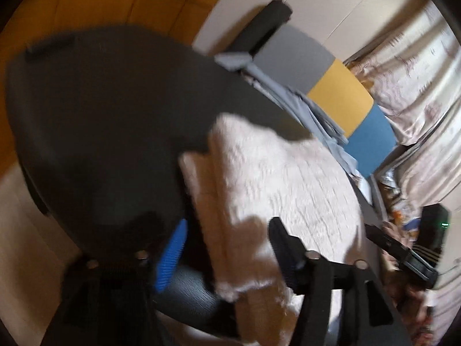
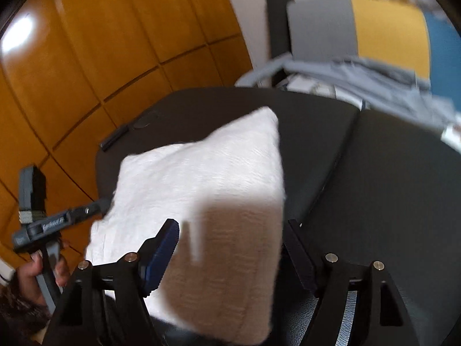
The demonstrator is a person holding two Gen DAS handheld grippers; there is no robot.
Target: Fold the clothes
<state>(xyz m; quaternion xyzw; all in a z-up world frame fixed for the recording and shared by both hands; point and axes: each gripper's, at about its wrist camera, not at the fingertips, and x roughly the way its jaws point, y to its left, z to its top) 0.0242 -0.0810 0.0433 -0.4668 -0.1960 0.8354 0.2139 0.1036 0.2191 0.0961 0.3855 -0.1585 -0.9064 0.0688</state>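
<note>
A folded white fluffy cloth (image 1: 276,173) with a tan part (image 1: 259,297) lies on the black table (image 1: 100,115). My left gripper (image 1: 227,256) stands open over the cloth's near end, with the cloth between its blue pad (image 1: 170,259) and its black finger (image 1: 285,248), neither of which presses on it. In the right wrist view the same cloth (image 2: 201,173) lies with its tan end (image 2: 227,259) between the spread fingers of my right gripper (image 2: 230,256), which is open. A hand holds the left gripper's handle (image 2: 43,227) beside the cloth's left edge.
A heap of grey-blue clothes (image 2: 360,77) lies along the table's far edge, in front of a panel of grey, yellow and blue (image 2: 389,28). Orange wooden panels (image 2: 100,43) stand to the left. Patterned curtains (image 1: 417,92) hang at the right.
</note>
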